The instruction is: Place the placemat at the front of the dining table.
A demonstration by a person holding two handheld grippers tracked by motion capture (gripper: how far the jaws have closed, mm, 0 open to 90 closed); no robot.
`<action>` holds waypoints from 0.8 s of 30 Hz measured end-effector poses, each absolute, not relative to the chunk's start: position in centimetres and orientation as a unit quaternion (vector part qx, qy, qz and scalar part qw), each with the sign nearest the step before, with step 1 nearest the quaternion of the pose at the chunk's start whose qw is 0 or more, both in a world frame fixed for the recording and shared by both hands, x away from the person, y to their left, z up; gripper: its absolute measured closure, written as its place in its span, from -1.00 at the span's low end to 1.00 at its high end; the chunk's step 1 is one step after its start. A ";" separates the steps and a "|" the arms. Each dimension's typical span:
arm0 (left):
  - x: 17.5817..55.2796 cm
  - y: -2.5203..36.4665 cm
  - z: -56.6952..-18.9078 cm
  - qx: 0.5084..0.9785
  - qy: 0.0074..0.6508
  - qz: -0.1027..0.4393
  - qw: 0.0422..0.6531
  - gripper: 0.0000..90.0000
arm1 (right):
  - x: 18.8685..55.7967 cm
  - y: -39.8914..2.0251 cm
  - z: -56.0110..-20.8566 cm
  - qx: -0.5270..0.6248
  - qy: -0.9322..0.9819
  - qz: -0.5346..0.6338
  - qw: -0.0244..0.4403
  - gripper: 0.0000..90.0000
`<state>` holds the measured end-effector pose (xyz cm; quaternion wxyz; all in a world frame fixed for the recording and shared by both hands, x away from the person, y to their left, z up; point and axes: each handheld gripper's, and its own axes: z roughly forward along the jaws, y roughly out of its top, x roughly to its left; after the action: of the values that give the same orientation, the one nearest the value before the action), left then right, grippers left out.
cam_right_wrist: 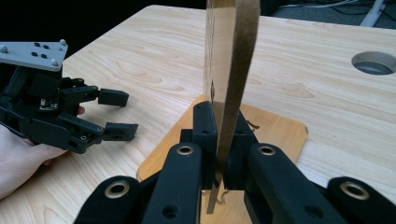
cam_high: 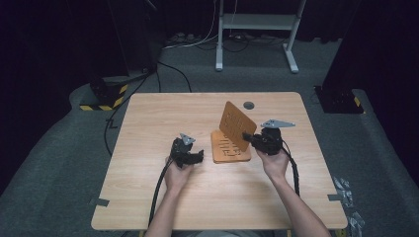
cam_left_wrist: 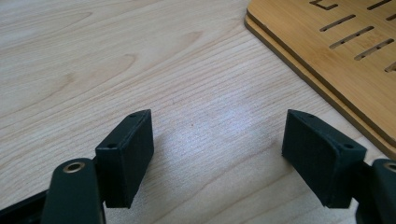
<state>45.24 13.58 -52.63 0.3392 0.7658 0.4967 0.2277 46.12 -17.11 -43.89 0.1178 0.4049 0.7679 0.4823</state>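
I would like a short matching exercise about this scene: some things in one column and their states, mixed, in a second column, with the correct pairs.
1. left gripper
2. right gripper
3. lifted wooden board
4. slotted wooden board

a. lies flat on the table
b. open, nothing between its jaws
c. shut on a board's edge
d. tilted up, held

Pairs: 1-b, 2-c, 3-d, 4-a

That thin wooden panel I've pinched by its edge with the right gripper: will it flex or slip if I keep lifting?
The lifted panel looks stiff: it stands tilted without sagging. Held only at one edge by the right gripper, it may pivot or slip. It seems light, probably thin wood like the slotted board under it.
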 end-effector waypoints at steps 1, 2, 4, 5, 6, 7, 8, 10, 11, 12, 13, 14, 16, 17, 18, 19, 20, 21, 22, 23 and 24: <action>45.2 13.6 -52.6 0.766 0.497 0.228 0.339 -0.45 | 46.1 -17.2 -43.9 0.407 0.767 0.482 0.116 0.92; 45.2 13.6 -52.6 0.766 0.497 0.227 0.339 -0.44 | 46.1 -17.3 -43.8 0.407 0.767 0.481 0.119 0.92; 45.2 13.6 -52.6 0.765 0.498 0.227 0.340 -0.45 | 46.1 -17.5 -43.8 0.407 0.767 0.481 0.121 0.92; 45.2 13.6 -52.6 0.765 0.498 0.227 0.340 -0.45 | 46.0 -17.7 -43.7 0.409 0.767 0.480 0.118 0.92; 45.2 13.6 -52.6 0.765 0.498 0.228 0.340 -0.45 | 46.0 -17.8 -43.7 0.408 0.766 0.481 0.122 0.92; 45.2 13.6 -52.6 0.765 0.498 0.228 0.339 -0.45 | 46.0 -17.9 -43.6 0.409 0.766 0.481 0.122 0.92; 45.2 13.6 -52.6 0.765 0.497 0.228 0.340 -0.45 | 46.0 -18.0 -43.6 0.410 0.765 0.481 0.123 0.92; 45.2 13.6 -52.6 0.765 0.498 0.227 0.340 -0.45 | 46.0 -18.3 -43.5 0.412 0.764 0.481 0.126 0.92; 45.2 13.6 -52.6 0.765 0.498 0.227 0.340 -0.45 | 46.0 -18.4 -43.5 0.410 0.765 0.481 0.127 0.92; 45.2 13.6 -52.6 0.765 0.498 0.227 0.340 -0.45 | 45.9 -18.6 -43.4 0.412 0.764 0.480 0.126 0.92; 45.2 13.6 -52.6 0.765 0.498 0.227 0.340 -0.45 | 45.9 -18.7 -43.4 0.414 0.763 0.480 0.126 0.92; 45.2 13.6 -52.6 0.764 0.499 0.227 0.340 -0.45 | 45.9 -18.8 -43.4 0.414 0.763 0.480 0.129 0.92; 45.2 13.5 -52.6 0.764 0.500 0.227 0.340 -0.45 | 45.8 -19.1 -43.3 0.417 0.761 0.479 0.130 0.92; 45.2 13.5 -52.6 0.764 0.500 0.228 0.340 -0.45 | 45.9 -19.2 -43.3 0.416 0.761 0.480 0.133 0.92; 45.2 13.5 -52.6 0.764 0.500 0.227 0.340 -0.45 | 45.8 -19.3 -43.3 0.419 0.759 0.480 0.132 0.92; 45.2 13.5 -52.6 0.763 0.500 0.228 0.340 -0.45 | 45.8 -19.4 -43.3 0.422 0.759 0.478 0.132 0.92; 45.2 13.5 -52.6 0.763 0.500 0.228 0.340 -0.45 | 45.8 -19.6 -43.3 0.421 0.758 0.480 0.134 0.92; 45.2 13.5 -52.6 0.763 0.500 0.227 0.340 -0.45 | 45.8 -19.8 -43.2 0.425 0.757 0.479 0.133 0.92; 45.2 13.5 -52.6 0.763 0.501 0.228 0.340 -0.45 | 45.8 -19.9 -43.2 0.426 0.756 0.479 0.135 0.92; 45.2 13.5 -52.6 0.764 0.500 0.227 0.340 -0.45 | 45.8 -20.0 -43.2 0.427 0.755 0.479 0.135 0.92; 45.2 13.5 -52.6 0.764 0.499 0.228 0.339 -0.45 | 45.7 -20.3 -43.1 0.428 0.754 0.479 0.137 0.92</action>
<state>45.22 13.54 -52.64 0.3394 0.7641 0.4992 0.2275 45.73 -20.30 -43.14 0.1372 0.4282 0.7539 0.4791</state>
